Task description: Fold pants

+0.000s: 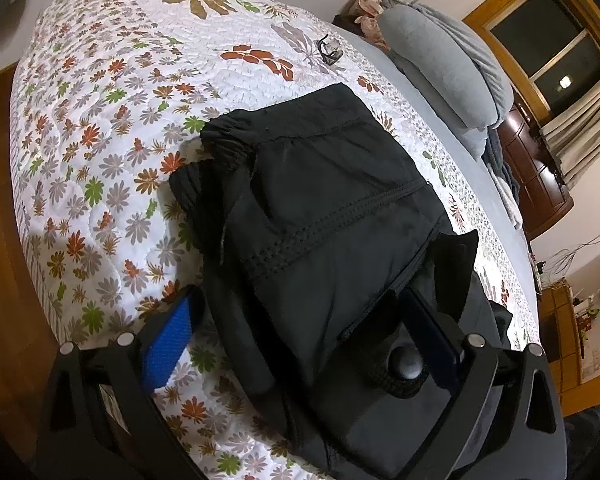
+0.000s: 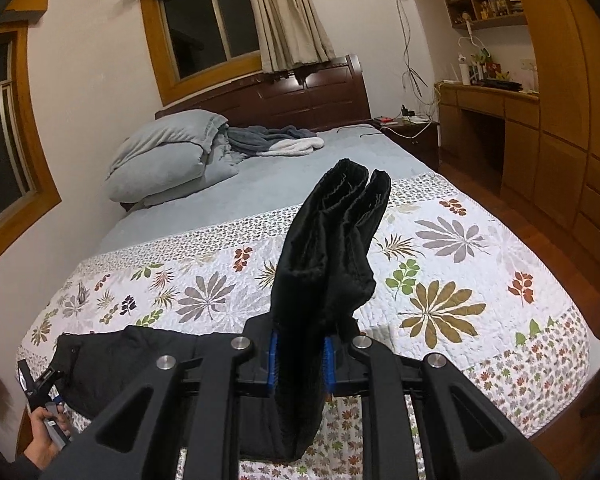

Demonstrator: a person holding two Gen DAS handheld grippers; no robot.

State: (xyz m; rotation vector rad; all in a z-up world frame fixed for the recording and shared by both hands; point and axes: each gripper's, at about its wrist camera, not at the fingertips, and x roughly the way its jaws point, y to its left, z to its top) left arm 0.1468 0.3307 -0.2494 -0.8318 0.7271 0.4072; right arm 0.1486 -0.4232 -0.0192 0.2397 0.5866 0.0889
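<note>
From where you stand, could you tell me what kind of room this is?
Most likely a home bedroom: a bed with a floral quilt and dark wooden headboard, stacked grey pillows, and curtained windows. Black pants are being folded on it.

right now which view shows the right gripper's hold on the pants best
The right wrist view. There the right gripper is shut on a bunched end of the black pants, cloth standing up between its blue pads. The left wrist view shows the folded pants lying on the quilt, but the right gripper's hold is not clear there.
</note>
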